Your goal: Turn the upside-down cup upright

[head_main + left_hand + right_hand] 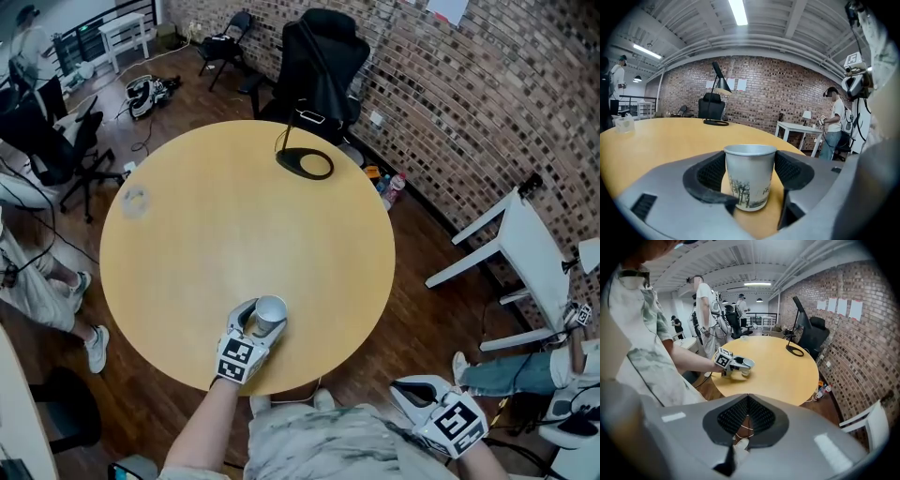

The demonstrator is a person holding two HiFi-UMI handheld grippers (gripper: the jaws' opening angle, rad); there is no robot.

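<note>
A white paper cup (270, 311) with a dark tree print stands upright, mouth up, on the round wooden table (225, 225) near its front edge. My left gripper (260, 319) reaches in nearly level and has the cup (749, 176) between its jaws. Both black pads (712, 171) lie against the cup's rim and I see no gap. My right gripper (409, 387) hangs off the table at the lower right, shut and empty, pointing down. From the right gripper view the cup (747, 366) and the left gripper (740, 364) show at the table's near edge.
A black desk lamp's base (305, 163) sits at the table's far side, and a clear plastic cup (135, 200) at its left. A black office chair (323, 66) stands behind the table, a white table (525, 248) to the right, and people stand at the left.
</note>
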